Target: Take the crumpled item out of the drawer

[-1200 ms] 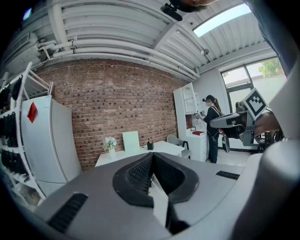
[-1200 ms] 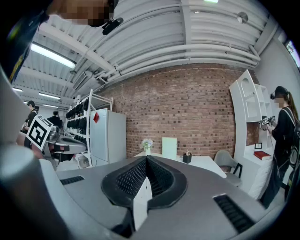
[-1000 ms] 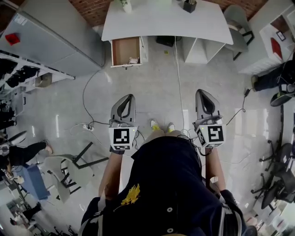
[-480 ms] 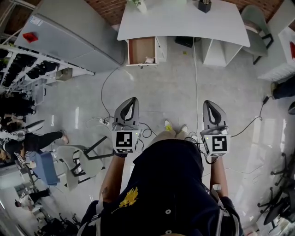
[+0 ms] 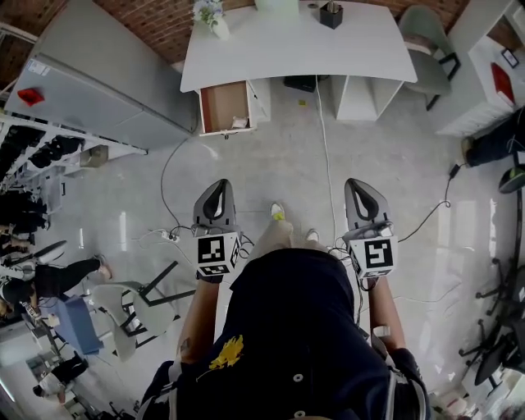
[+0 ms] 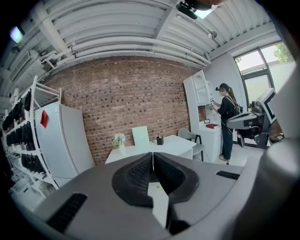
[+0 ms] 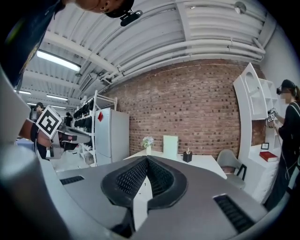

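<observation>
An open drawer (image 5: 223, 107) sticks out from under the left end of the white desk (image 5: 295, 43), far ahead of me. A small pale crumpled item (image 5: 239, 123) lies at its front right corner. My left gripper (image 5: 215, 187) and right gripper (image 5: 358, 184) are held at waist height, well short of the drawer, both shut with nothing between the jaws. In the left gripper view the left gripper (image 6: 153, 154) points at the desk (image 6: 154, 147). In the right gripper view the right gripper (image 7: 146, 158) points at the same desk (image 7: 187, 161).
Cables (image 5: 321, 156) run across the grey floor between me and the desk. A grey cabinet (image 5: 90, 78) stands at the left, a chair (image 5: 428, 41) at the desk's right, an overturned chair (image 5: 131, 303) at my left. A vase (image 5: 212, 16) and pen holder (image 5: 331, 12) sit on the desk.
The view has swung, with the desk and drawer shifting right and then back left. Both grippers stay shut and side by side in front of me.
</observation>
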`<state>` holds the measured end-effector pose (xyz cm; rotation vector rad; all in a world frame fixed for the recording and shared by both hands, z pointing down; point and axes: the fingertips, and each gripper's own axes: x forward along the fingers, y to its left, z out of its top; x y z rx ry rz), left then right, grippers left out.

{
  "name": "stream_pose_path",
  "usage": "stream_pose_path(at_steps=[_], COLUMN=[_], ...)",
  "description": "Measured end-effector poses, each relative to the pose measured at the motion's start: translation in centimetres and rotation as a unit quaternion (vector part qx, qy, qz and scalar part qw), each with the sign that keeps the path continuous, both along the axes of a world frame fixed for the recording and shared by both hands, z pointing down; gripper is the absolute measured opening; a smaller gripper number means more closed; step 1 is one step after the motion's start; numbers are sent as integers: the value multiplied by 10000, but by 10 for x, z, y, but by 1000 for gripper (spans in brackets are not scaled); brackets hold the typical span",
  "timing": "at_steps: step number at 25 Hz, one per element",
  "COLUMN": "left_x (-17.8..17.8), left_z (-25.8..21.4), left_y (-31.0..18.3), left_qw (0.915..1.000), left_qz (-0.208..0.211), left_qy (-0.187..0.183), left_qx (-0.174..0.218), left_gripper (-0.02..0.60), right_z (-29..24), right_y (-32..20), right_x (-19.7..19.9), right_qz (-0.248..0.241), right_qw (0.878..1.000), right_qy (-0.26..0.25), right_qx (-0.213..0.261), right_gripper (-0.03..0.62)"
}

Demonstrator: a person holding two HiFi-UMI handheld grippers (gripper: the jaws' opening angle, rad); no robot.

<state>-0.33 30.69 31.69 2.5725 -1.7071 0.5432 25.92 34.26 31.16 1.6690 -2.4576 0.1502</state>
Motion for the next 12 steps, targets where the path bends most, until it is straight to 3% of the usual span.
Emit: stream_pose_path(at_steps=[5,9,12], left_x=[-1,-11,-15], left_z=[24,49,61], left_y=[-46,-112,-170], left_qw=[9995,9983,9953], left_qz=[107,205,421], left_qy=[222,459,768], left_qx=[-190,-292,-413], left_gripper=[20,20,20], right_z=[15,34,32], right_y=[-40,-94,-153], right_x=[-9,-27,-50], right_qz=[103,131,243], right_qw=[9996,9982,9981], right_qy=[69,354,302], right_qx=[-270,-475,-471], right_gripper=[26,28,27])
